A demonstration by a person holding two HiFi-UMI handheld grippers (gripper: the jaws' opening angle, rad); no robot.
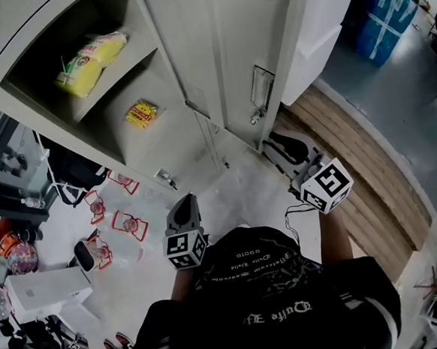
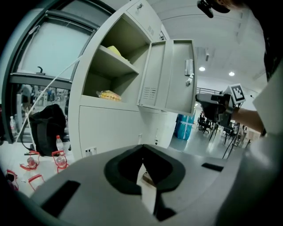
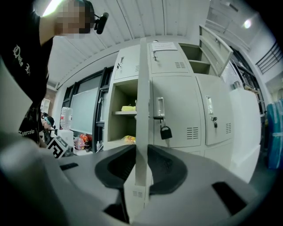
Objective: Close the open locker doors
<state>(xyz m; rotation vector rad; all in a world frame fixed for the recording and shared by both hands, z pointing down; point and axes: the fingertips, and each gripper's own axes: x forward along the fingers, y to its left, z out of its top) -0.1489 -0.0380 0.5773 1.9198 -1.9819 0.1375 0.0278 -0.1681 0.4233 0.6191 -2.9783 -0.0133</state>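
Grey locker door (image 1: 247, 40), two yellow packets (image 1: 93, 62)

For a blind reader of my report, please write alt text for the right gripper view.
The right hand-held gripper is closed on the edge of an open locker door, seen edge-on. Left of it an open locker holds yellow packets; right of it a padlock hangs from a handle.

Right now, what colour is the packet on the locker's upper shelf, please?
The plastic packet is mostly yellow; head view.
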